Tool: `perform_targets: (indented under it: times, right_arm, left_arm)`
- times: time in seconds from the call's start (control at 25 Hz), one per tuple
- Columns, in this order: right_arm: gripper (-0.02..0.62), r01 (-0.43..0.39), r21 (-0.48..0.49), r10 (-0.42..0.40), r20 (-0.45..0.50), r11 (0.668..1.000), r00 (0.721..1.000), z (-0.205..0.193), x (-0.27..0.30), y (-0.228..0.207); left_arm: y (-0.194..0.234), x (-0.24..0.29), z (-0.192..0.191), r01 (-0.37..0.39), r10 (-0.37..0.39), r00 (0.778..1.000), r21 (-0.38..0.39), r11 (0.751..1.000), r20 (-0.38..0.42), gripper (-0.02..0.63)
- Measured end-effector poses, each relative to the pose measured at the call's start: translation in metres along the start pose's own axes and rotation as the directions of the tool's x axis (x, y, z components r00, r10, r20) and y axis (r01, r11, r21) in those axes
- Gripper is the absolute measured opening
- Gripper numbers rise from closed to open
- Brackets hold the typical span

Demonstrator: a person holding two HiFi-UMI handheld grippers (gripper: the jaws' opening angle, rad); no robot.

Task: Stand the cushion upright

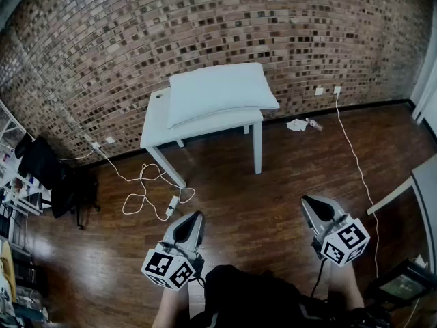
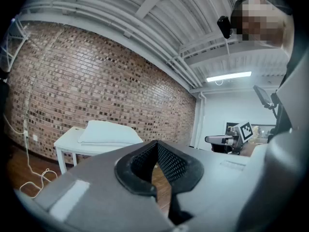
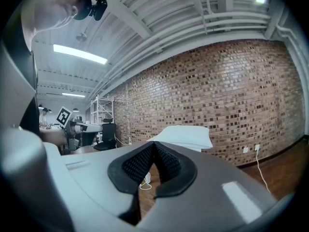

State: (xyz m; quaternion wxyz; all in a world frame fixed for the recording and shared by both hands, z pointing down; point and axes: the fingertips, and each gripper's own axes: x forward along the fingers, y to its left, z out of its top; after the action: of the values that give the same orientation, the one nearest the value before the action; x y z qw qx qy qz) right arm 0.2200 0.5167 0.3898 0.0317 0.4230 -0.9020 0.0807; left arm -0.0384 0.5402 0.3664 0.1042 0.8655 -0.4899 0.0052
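Nearest to the person's chest were the two tongs, both held low over the wooden floor (image 1: 273,183) and pointing towards the wall. The left gripper (image 1: 193,219) had its jaws pressed together with nothing between them. The right gripper (image 1: 311,202) was the same, shut tight and empty.

Well apart from both, across a stretch of bare boards, the cushion (image 1: 220,91) lay flat on the white table (image 1: 153,125), which stood close to the brick wall (image 1: 205,19). It covered most of the tabletop, and one side reached out past the table's edge.

By my reckoning the job had not properly begun, and this was only the approach. The next move would call for walking up to the table, opening both pairs of jaws and taking the cushion by one long edge. It could then be tipped up onto the opposite edge. Being soft, it looked likely to sag or topple unless it was settled carefully.

I counted one cushion, one table and two grippers. Two white cables ran across the floor. One cable (image 1: 147,190) was looped beside the table legs and the other cable (image 1: 351,149) ran down from the wall on the right. One small crumpled white thing (image 1: 297,124) lay by the skirting, but I could not tell what it was.
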Motion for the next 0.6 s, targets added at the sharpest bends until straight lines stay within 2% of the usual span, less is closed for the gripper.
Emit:
perform_targets:
  times: [0.12,0.24,0.32,0.44,0.52,0.6]
  right_arm:
    - [0.006,0.010,-0.005,-0.010,-0.005,1.000,1.000,-0.010,0.013,-0.012]
    - [0.006,-0.008,-0.023,0.008,0.005,1.000,1.000,-0.010,0.024,-0.014]
    - [0.006,0.011,-0.011,-0.011,-0.001,1.000,1.000,-0.008,0.037,-0.026]
    - [0.006,0.023,0.027,-0.023,0.000,0.999,1.000,-0.002,0.062,-0.031]
    - [0.006,0.012,-0.003,-0.012,-0.017,1.000,1.000,0.000,0.084,-0.028]
    - [0.006,0.021,-0.014,-0.021,-0.036,1.000,0.999,0.000,0.106,-0.031]
  left_arm:
    - [0.014,0.006,-0.013,-0.028,0.028,1.000,-0.013,1.000,-0.002,0.005]
    - [0.038,0.011,-0.026,-0.044,0.043,0.999,-0.066,0.997,-0.006,0.005]
    - [0.053,0.024,-0.023,-0.049,0.048,0.999,-0.098,0.994,-0.008,0.005]
    - [0.073,0.044,-0.010,-0.014,0.015,1.000,-0.084,0.996,0.009,0.005]
    - [0.090,0.055,-0.004,-0.005,0.006,1.000,-0.069,0.998,0.019,0.005]
    - [0.108,0.065,-0.004,0.005,-0.003,1.000,-0.088,0.996,0.018,0.005]
